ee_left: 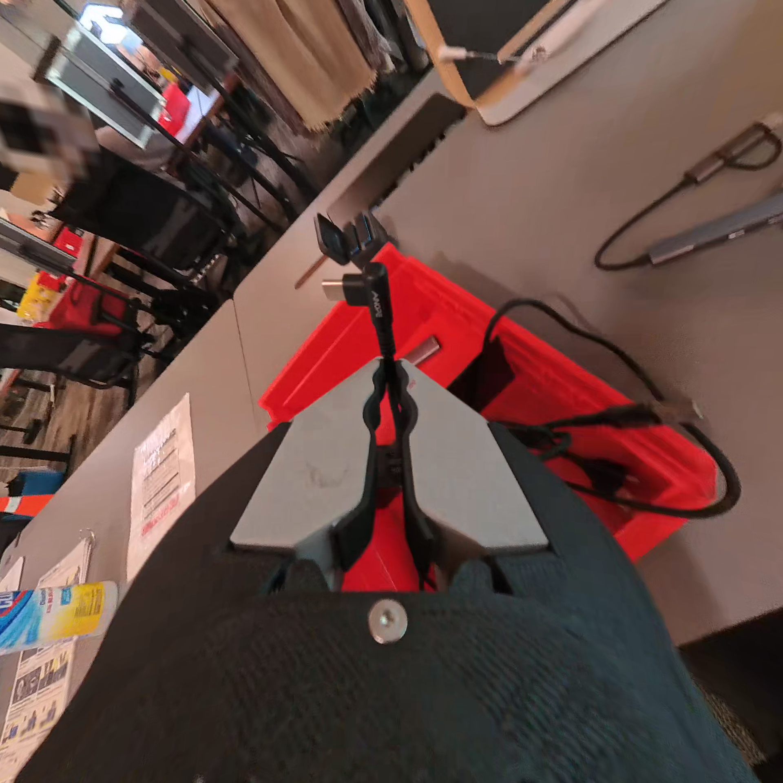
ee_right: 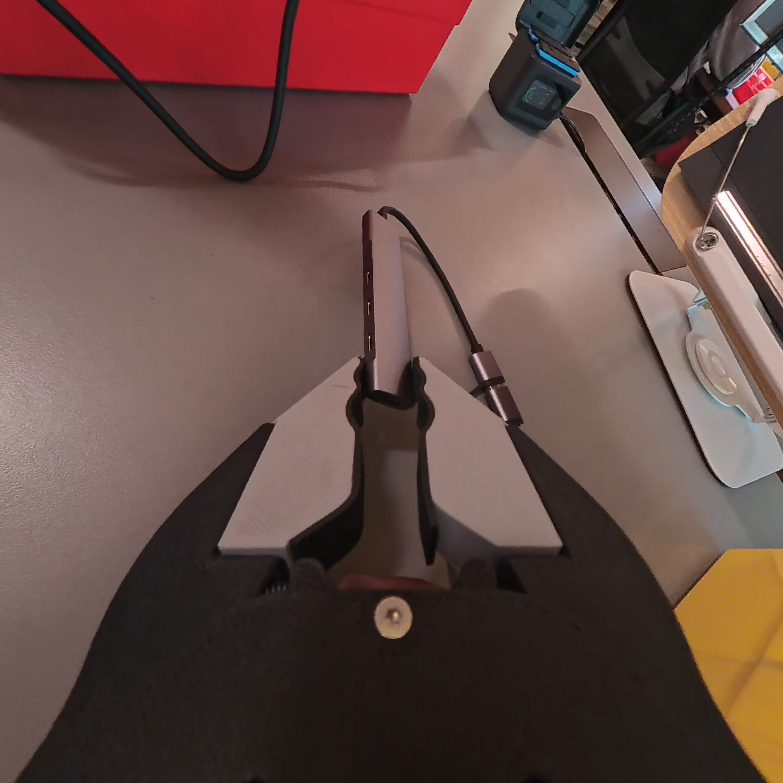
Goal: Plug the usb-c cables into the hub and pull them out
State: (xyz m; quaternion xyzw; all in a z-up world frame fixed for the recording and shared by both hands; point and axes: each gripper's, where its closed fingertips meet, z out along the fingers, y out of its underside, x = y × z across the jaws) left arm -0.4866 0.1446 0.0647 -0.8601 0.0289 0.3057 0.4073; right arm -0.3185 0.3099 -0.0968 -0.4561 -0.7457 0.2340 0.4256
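My left gripper is shut on a black cable just behind its right-angle USB-C plug. It holds the plug in the air above a red bin, with the metal tip pointing left. A second black cable with a plug lies across the bin's rim. My right gripper is shut on the near end of a slim grey hub, which rests on the grey table and has small ports along its left edge. The hub's own black lead with a metal adapter curves beside it. The hub also shows at the right in the left wrist view.
The red bin stands beyond the hub, and a black cable loop hangs from it onto the grey table. A black powered device sits at the back right. At the right are a white stand base and a yellow block. Papers lie at the left. The black powered device is about equally far from each gripper, around 35 centimetres.
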